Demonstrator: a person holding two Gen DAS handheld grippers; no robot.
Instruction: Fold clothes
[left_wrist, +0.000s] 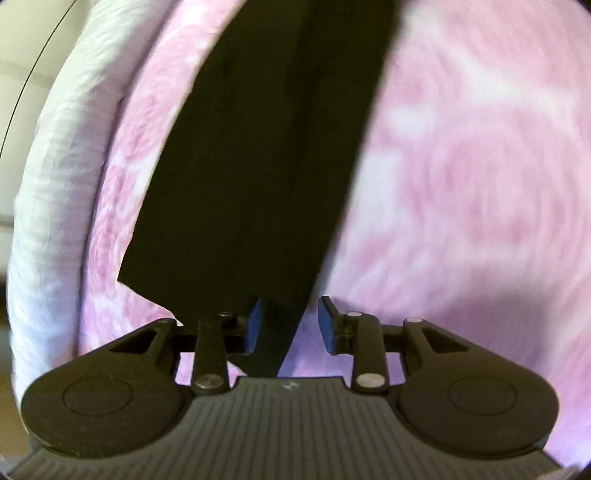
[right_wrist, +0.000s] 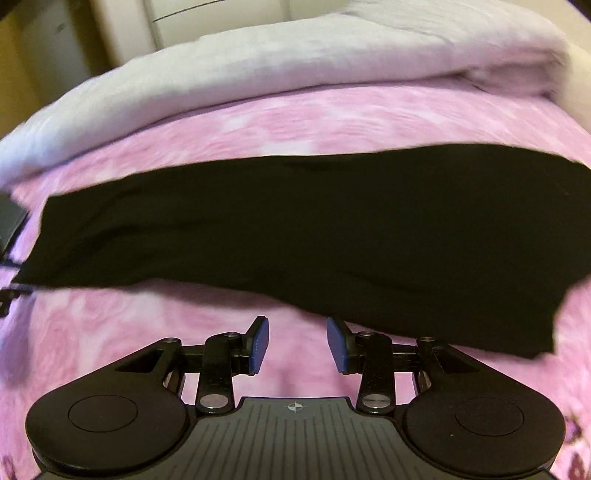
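Note:
A long black garment (left_wrist: 258, 155) lies folded in a narrow strip on a pink patterned bedspread (left_wrist: 461, 166). In the left wrist view its near corner reaches down between the jaws of my left gripper (left_wrist: 290, 323), which stand apart. In the right wrist view the same garment (right_wrist: 295, 229) stretches across the frame from left to right. My right gripper (right_wrist: 297, 345) is open just in front of the garment's near edge and holds nothing.
A white folded duvet (right_wrist: 295, 62) lies along the far side of the pink bedspread (right_wrist: 110, 332); it also runs along the left in the left wrist view (left_wrist: 55, 166). Cream furniture (right_wrist: 221, 14) stands behind the bed. The other gripper shows at the left edge (right_wrist: 7, 221).

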